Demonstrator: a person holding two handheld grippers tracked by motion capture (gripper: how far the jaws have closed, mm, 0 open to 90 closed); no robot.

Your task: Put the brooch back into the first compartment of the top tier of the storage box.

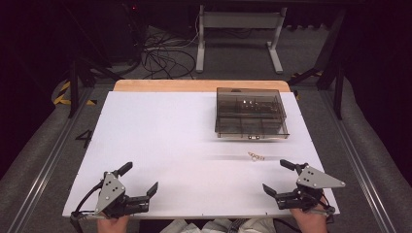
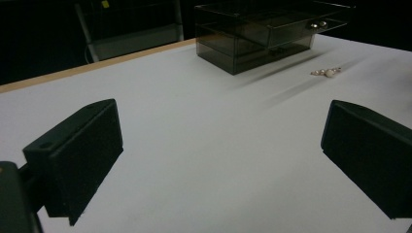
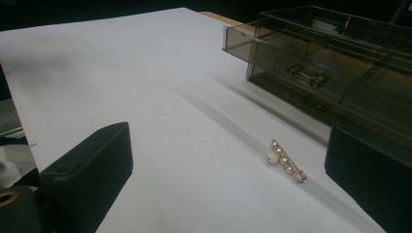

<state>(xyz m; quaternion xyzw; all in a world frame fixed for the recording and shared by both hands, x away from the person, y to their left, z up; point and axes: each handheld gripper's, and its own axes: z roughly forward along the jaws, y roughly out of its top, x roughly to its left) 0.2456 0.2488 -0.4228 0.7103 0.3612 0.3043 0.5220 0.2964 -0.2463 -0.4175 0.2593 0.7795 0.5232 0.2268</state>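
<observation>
Both grippers rest at the near edge of the white table (image 1: 160, 141), jaws spread wide and empty: the left gripper (image 1: 138, 180) well away from the work, the right gripper (image 1: 281, 175) nearest the pearl hair clip (image 1: 255, 156). The clip lies flat on the table between that gripper and the smoky drawer box (image 1: 250, 113), just short of its front. To lift it cleanly, the right jaws should probably come down low and close across its narrow width (it is thin and sits flush). What lies inside the box's tinted compartments is hard to make out.
</observation>
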